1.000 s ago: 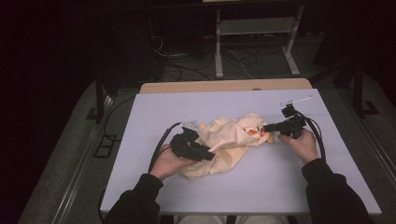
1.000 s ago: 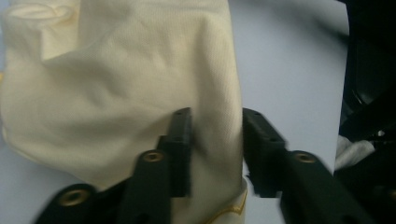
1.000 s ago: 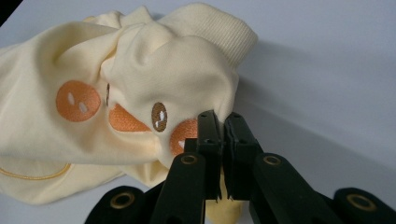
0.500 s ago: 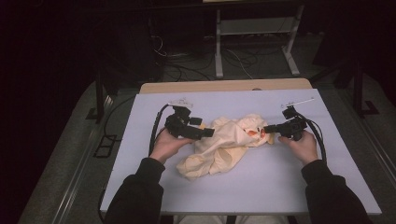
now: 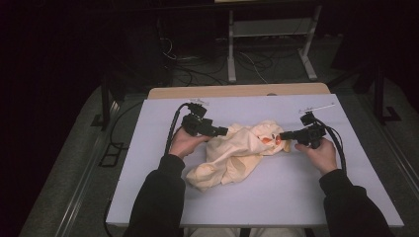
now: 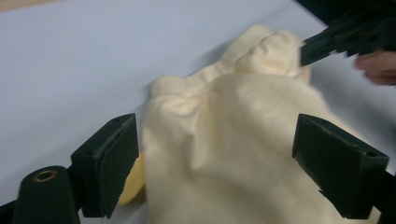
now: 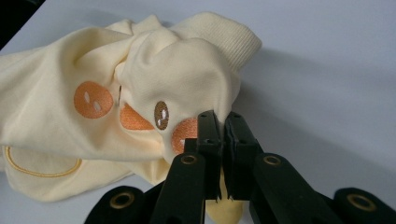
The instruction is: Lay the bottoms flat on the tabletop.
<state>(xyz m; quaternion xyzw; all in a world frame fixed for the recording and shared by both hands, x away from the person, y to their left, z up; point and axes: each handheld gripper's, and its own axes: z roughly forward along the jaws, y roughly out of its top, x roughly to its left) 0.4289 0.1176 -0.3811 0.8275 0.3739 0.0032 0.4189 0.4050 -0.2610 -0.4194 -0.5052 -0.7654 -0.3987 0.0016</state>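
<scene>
Table [image 5: 148,197], white top, takes up most of the high view, with dark floor, cables and a metal stand [image 5: 269,47] behind it. Garment [image 5: 237,153], pale yellow and crumpled, lies at table centre between the two hands; orange embroidered patches [image 7: 93,99] and a ribbed cuff [image 7: 229,35] show on the end nearest the right hand. Left gripper [image 6: 215,168]: jaws have just been opening and now stand wide, one each side of a fold of the garment, pads not pressing on it; in the high view it sits at the cloth's upper left edge. Right gripper [image 7: 223,122]: jaws clamped together on a pinch of yellow fabric beside an orange patch, at the garment's right end. Its black jaw tips also appear top right in the left gripper view, gripping the bunched far end of the cloth.
</scene>
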